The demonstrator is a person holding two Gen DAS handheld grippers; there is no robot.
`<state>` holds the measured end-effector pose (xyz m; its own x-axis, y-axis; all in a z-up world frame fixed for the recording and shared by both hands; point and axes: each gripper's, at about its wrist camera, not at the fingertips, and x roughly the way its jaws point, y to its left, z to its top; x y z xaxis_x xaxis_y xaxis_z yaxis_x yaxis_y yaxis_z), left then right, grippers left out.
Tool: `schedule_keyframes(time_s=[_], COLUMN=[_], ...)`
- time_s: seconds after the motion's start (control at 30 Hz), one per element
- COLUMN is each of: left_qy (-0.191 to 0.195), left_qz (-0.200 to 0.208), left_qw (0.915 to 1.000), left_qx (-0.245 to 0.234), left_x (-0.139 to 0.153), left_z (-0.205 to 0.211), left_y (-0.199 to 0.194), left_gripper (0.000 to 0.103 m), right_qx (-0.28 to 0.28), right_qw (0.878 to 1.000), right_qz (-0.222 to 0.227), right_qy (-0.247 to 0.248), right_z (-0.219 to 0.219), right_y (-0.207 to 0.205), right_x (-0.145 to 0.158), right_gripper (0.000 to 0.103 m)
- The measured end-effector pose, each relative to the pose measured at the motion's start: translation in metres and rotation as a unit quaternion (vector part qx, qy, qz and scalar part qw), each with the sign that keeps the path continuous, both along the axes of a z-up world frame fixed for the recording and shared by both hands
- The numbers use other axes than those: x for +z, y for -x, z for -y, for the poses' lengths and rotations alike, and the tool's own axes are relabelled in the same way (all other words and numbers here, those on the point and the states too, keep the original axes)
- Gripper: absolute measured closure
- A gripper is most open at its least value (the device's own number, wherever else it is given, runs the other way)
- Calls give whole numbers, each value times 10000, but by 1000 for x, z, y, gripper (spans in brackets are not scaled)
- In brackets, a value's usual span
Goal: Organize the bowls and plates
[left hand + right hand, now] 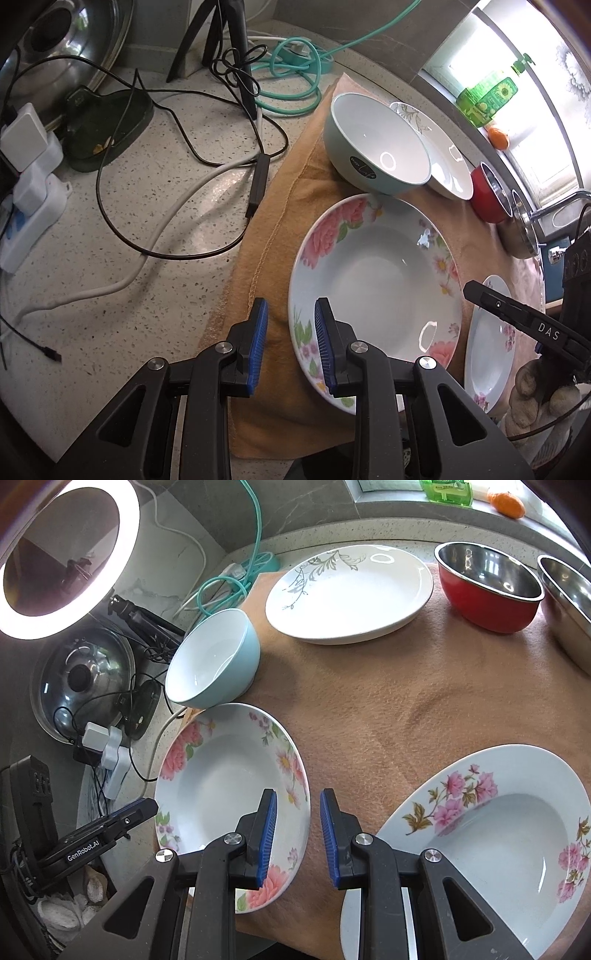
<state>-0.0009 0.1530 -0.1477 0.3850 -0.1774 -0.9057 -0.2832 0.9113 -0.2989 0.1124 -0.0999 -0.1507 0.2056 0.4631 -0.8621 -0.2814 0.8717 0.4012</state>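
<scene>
A rose-patterned deep plate (373, 280) lies on a tan cloth (280, 229); it also shows in the right wrist view (229, 775). My left gripper (290, 345) is open, straddling its left rim, and is empty. My right gripper (297, 843) is open and empty, just right of that plate's rim. A second floral plate (491, 853) lies at right, also in the left view (487, 354). A pale blue bowl (376, 144) (214, 661), a leaf-patterned white plate (347, 594) (439, 155), a red steel bowl (491, 587) (487, 195) and a plain steel bowl (569, 605) sit behind.
Cables (177, 206), a power strip with chargers (29, 192), a pan lid (70, 44) and a tripod (229, 40) crowd the speckled counter left of the cloth. A ring light (66, 554) stands at the left. A green bottle (487, 92) and an orange (498, 136) are on the sill.
</scene>
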Motion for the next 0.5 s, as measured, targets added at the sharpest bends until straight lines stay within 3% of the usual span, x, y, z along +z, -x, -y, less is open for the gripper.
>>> schedule_keyframes(time_s=[0.2, 0.3, 0.5], left_qy=[161, 202, 362], left_qz=[-69, -64, -29], left_qw=[9998, 9998, 9993], left_qx=[-2, 2, -31], left_x=[-7, -9, -11], left_z=[-5, -7, -10], left_y=[-3, -4, -5], left_gripper=[79, 88, 92], right_qx=[21, 44, 69], right_qw=[10000, 10000, 9998], right_qz=[-43, -62, -174], right_qy=[40, 63, 60], right_z=[-5, -8, -11], right_y=[-3, -4, -7], right_x=[-5, -8, -14], right_gripper=[80, 80, 80])
